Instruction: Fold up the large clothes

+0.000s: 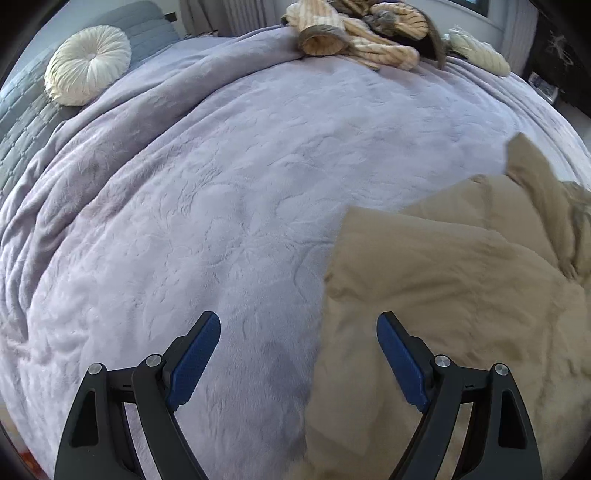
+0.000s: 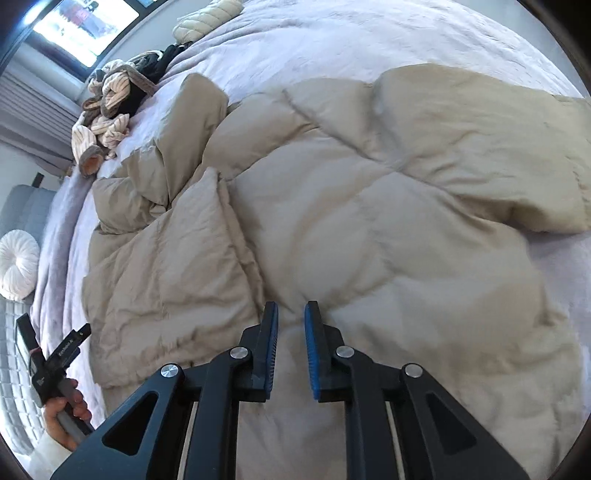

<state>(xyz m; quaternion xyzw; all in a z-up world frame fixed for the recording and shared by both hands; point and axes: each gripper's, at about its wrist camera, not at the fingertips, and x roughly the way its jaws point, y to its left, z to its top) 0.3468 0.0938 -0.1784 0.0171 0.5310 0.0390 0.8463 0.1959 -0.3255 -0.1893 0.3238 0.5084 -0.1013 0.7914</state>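
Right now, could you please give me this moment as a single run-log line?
left gripper: open, empty, over blanket | right gripper: narrow gap, nothing gripped, above beige puffer coat | coat: spread out, unfolded

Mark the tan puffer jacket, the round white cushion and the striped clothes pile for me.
tan puffer jacket [image 2: 369,206]: right wrist view, on its quilted body.
round white cushion [image 1: 88,64]: left wrist view, near its centre button.
striped clothes pile [image 1: 354,29]: left wrist view, mid-heap.
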